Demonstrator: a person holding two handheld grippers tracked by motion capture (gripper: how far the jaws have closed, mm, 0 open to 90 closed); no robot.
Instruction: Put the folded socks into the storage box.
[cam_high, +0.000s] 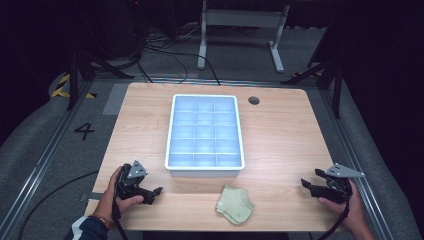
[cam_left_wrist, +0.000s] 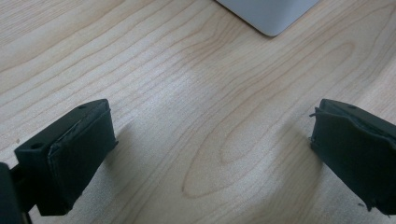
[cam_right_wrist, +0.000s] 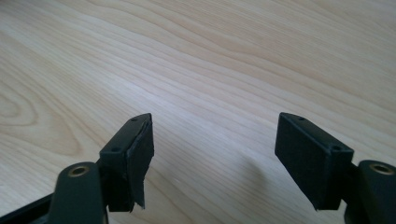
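A folded pale green cloth (cam_high: 235, 204), perhaps a pair of socks, lies near the table's front edge. Behind it stands a white tray (cam_high: 205, 171) divided into several empty compartments. A hand holds my left gripper (cam_high: 151, 193) at the front left, pointing right toward the cloth and a little apart from it. In the left gripper view my left gripper (cam_left_wrist: 210, 135) is open over bare wood, with a corner of the tray (cam_left_wrist: 271, 16) ahead. At the front right my right gripper (cam_high: 306, 186) points left. Seen up close, my right gripper (cam_right_wrist: 215, 140) is open with nothing between its jaws.
The wooden table (cam_high: 285, 135) has a round cable hole (cam_high: 254, 100) at the back right. Metal rails run along both sides of the table, and a desk frame and cables sit on the floor behind it.
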